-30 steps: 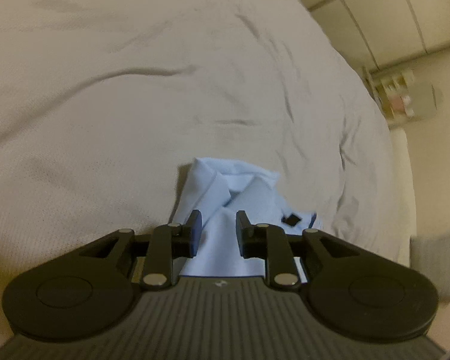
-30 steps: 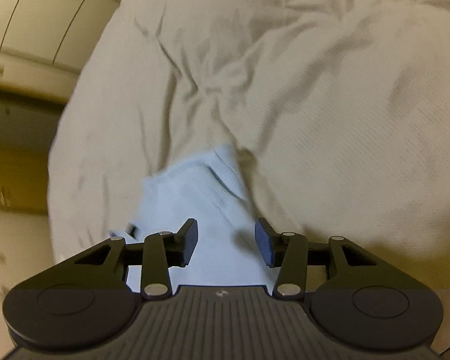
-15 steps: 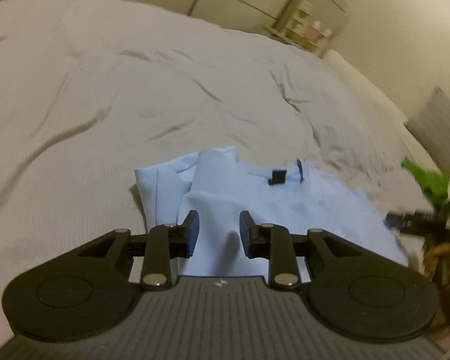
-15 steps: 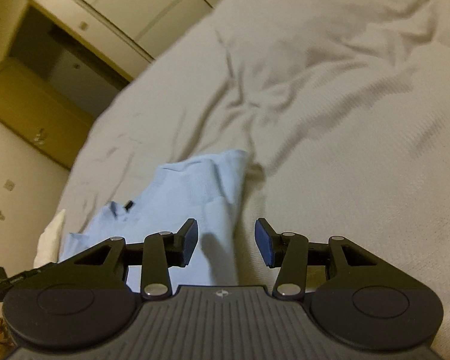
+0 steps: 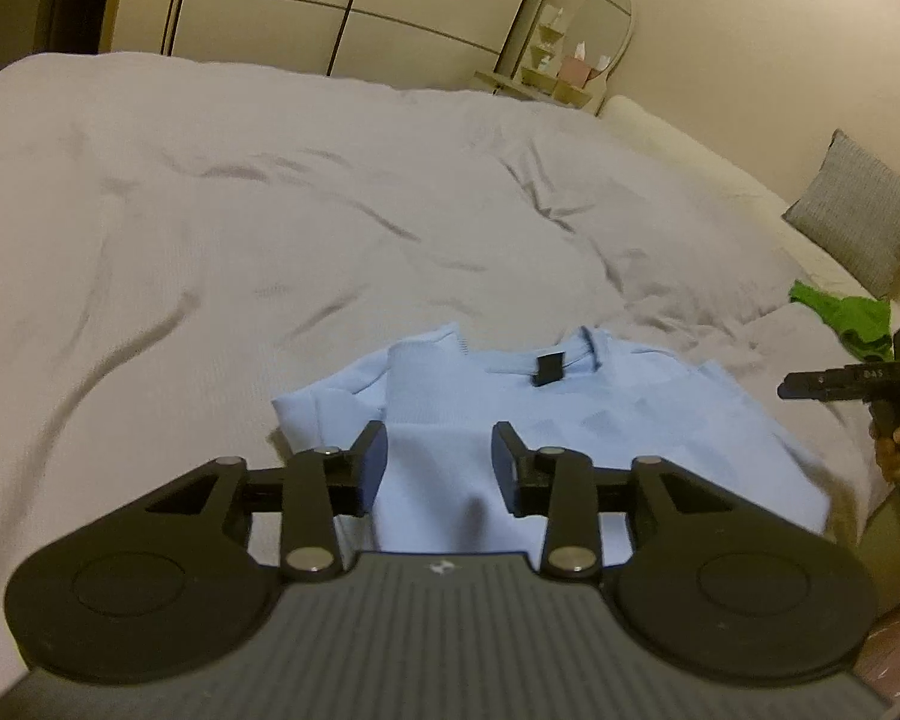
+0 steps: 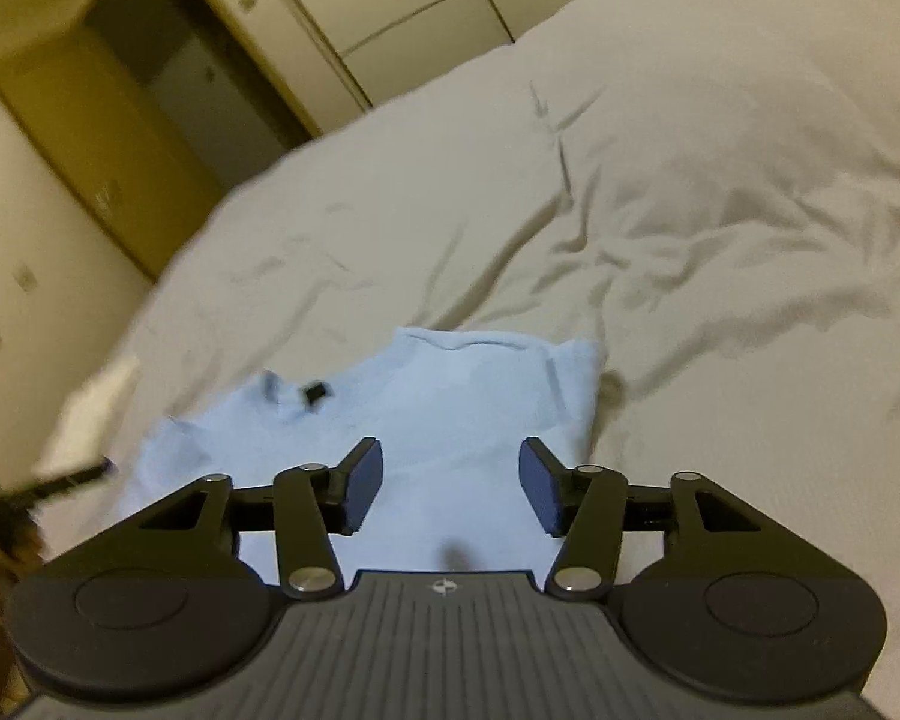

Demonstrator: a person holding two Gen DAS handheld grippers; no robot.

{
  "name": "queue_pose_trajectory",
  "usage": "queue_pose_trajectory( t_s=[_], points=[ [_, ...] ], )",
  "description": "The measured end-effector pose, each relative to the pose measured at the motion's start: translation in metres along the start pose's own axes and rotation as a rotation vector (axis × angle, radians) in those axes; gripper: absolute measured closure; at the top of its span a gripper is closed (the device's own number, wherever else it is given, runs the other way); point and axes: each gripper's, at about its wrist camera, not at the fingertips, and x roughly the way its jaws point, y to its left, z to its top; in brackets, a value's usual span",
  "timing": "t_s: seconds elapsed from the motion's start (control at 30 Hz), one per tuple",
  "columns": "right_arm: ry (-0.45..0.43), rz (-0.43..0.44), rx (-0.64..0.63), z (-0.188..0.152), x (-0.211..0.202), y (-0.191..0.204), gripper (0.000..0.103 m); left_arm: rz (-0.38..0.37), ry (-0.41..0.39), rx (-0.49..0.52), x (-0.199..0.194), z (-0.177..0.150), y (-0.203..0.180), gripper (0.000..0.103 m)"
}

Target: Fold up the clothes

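Blue shirt (image 5: 570, 420) flat on bed (image 5: 210, 228), just beyond both grippers. Left gripper (image 5: 438, 468) jaws apart, opening, holding nothing. Right gripper (image 6: 450, 483) wider, opening, empty, above shirt (image 6: 450, 402).

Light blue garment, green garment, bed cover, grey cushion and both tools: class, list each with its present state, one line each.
Light blue garment: partly folded, lying on the bed, collar label showing.
Green garment: crumpled, unfolded.
Bed cover: spread out, wrinkled.
Grey cushion: propped upright.
Left tool: opening, gripping nothing.
Right tool: opening, gripping nothing.
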Motion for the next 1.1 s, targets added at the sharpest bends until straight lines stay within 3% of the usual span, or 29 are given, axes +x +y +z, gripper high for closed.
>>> queue_pose_trajectory(
  t_s=[0.17, 0.37, 0.47, 0.63, 0.77, 0.8, 0.83, 0.87, 0.9, 0.97, 1.1],
  points=[
    [0.04, 0.004, 0.039, 0.01, 0.034, -0.026, 0.048, -0.016, 0.045, -0.004, 0.027, 0.004, 0.012, 0.063],
    [0.079, 0.085, 0.081, 0.009, 0.045, -0.04, 0.046, -0.088, 0.107, 0.027, 0.047, 0.006, 0.015, 0.062],
    [0.089, 0.096, 0.069, 0.009, 0.041, -0.039, 0.051, -0.062, 0.122, 0.07, 0.052, 0.001, 0.011, 0.062],
    [0.105, 0.087, 0.053, 0.007, 0.039, -0.037, 0.051, -0.092, 0.126, -0.064, 0.06, -0.004, 0.033, 0.062],
    [0.116, 0.057, 0.049, 0.003, 0.052, -0.035, 0.047, -0.084, 0.103, -0.049, 0.058, -0.007, 0.027, 0.069],
    [0.121, 0.046, 0.031, 0.003, 0.054, -0.032, 0.047, -0.08, 0.096, -0.039, 0.057, -0.008, 0.026, 0.076],
    [0.126, 0.034, 0.012, 0.002, 0.056, -0.029, 0.052, -0.076, 0.089, -0.032, 0.056, -0.009, 0.025, 0.078],
    [0.126, 0.016, -0.013, 0.001, 0.056, -0.026, 0.066, -0.071, 0.085, -0.036, 0.055, -0.009, 0.025, 0.081],
    [0.125, -0.002, -0.037, 0.001, 0.055, -0.023, 0.07, -0.067, 0.08, -0.039, 0.054, -0.01, 0.026, 0.087],
    [0.093, -0.032, -0.11, 0.0, 0.046, -0.012, 0.073, -0.068, 0.065, -0.043, 0.053, -0.011, 0.024, 0.095],
    [0.007, -0.117, -0.299, -0.003, 0.023, 0.02, 0.079, -0.045, -0.019, 0.04, 0.036, -0.012, 0.01, 0.097]
  ],
)
